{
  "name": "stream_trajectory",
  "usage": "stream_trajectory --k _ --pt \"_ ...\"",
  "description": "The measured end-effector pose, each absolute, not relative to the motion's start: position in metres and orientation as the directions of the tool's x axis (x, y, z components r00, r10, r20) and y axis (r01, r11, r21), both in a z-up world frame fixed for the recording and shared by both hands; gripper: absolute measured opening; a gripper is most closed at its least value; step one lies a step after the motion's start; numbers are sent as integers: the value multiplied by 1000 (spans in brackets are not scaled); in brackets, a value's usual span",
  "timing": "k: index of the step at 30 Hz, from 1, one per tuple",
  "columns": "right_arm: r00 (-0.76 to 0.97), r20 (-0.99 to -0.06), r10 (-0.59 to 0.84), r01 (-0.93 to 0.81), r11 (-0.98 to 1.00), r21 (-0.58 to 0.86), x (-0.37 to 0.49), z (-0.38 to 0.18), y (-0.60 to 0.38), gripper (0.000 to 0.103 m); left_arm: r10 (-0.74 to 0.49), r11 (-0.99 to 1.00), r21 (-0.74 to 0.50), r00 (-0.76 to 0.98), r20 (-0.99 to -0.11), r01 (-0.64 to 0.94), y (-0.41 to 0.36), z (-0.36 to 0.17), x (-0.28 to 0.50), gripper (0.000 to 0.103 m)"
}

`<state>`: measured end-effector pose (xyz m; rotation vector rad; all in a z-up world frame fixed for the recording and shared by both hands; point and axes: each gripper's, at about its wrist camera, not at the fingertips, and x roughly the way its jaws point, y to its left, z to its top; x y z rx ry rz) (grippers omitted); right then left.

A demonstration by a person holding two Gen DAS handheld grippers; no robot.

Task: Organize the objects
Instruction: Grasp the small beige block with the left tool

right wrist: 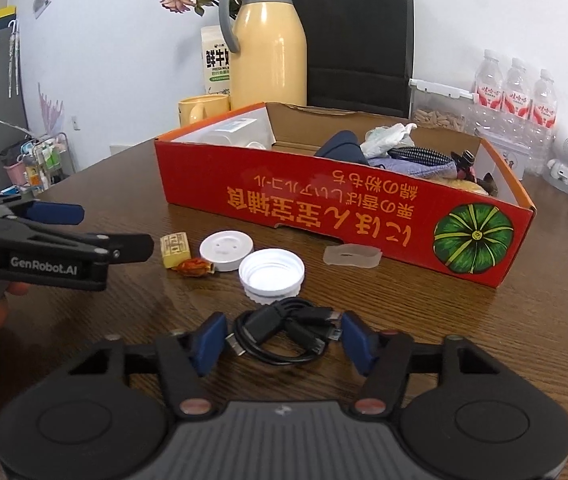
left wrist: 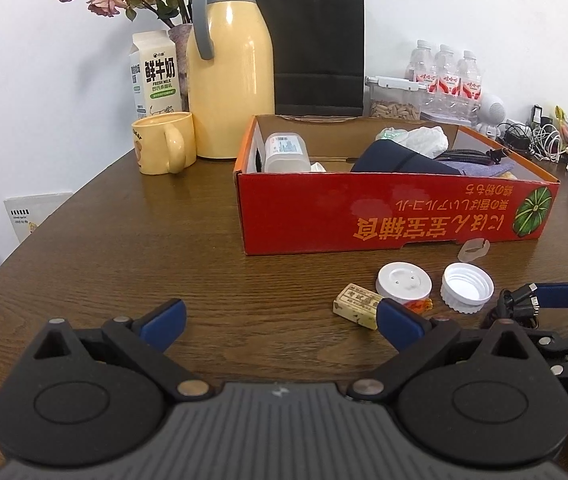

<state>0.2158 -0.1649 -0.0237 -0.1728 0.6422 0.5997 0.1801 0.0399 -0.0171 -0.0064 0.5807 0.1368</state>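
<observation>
On dark wooden table (left wrist: 123, 240), red box (left wrist: 384, 212) before white wall (left wrist: 464, 8).

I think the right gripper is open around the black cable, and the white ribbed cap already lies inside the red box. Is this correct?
Not quite. In the right wrist view the white ribbed cap lies on the table, in front of the red box, not inside. The rest holds: the right gripper is open around the black cable.

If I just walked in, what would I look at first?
Probably the big red cardboard box with a green pumpkin picture in the middle of the brown wooden table. Behind it stands a tall yellow thermos jug with a grey handle. Up close, the right gripper is open around a coiled black cable.
</observation>
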Motion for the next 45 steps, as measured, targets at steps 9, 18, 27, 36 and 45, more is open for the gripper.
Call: stream_trajectory --k 9,18,27,36,45 --pt "645 -601 473 -564 825 43 218 -22 -167 52 138 988 24 824 -549 -150 41 -17 182 103" --pt "684 -567 459 -533 845 42 215 -19 -173 51 134 989 18 820 -557 -150 43 -19 184 103" --pt "754 -524 397 -459 889 14 214 -15 -182 51 107 992 2 826 -553 -127 39 -18 190 103" --pt "754 -519 402 -466 885 8 213 -15 -181 51 68 996 -2 814 -576 -84 32 -21 205 97" --pt "753 -520 402 -467 884 8 212 -15 -181 51 -70 997 -63 824 -563 42 25 -21 200 33"
